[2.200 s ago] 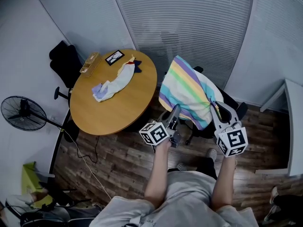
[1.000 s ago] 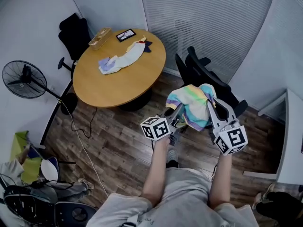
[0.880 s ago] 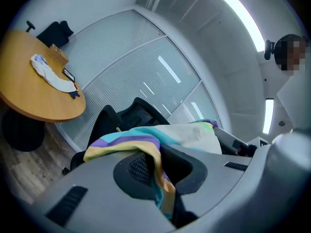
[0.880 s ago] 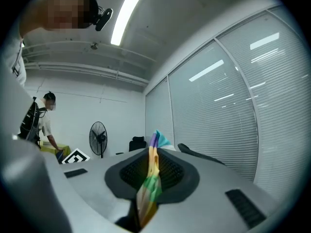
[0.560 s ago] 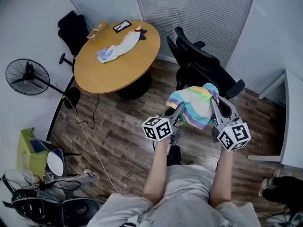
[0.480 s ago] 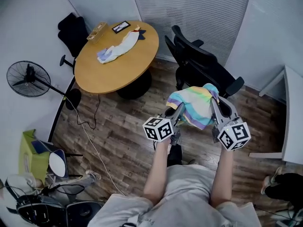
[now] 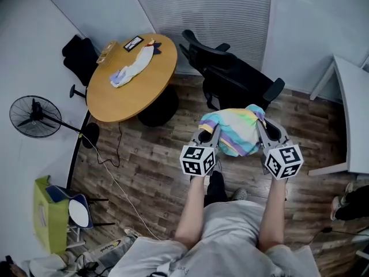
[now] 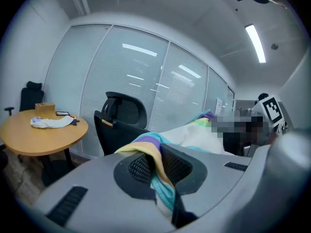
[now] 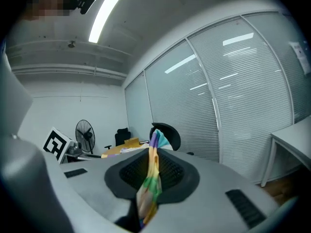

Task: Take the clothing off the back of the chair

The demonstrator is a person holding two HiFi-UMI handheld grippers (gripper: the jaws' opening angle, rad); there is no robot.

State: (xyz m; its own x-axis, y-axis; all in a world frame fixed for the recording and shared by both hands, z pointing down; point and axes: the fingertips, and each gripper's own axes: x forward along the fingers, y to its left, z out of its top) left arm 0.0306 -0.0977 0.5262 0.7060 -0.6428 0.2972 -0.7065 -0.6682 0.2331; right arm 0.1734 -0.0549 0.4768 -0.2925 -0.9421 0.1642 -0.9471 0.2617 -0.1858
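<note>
above the wood floor point(image 7: 155, 160), well clear of the black chair point(image 7: 230, 77), the striped clothing point(image 7: 236, 130) hangs between the left gripper point(image 7: 206, 136) and right gripper point(image 7: 266, 133), each clamped on a thin fold. either pinch could slip if the hands pull apart, dropping that side.

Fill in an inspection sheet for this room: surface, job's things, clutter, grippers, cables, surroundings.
Surface: round wooden table; plank floor.
Job's things: striped garment hangs between both grippers, clear of the black office chair, whose back is bare.
Clutter: white cloth, small box and framed picture on the table.
Grippers: left gripper and right gripper each shut on the striped garment.
Cables: one thin cable trails across the floor.
Surroundings: standing fan, second black chair, white desk, blinds.
</note>
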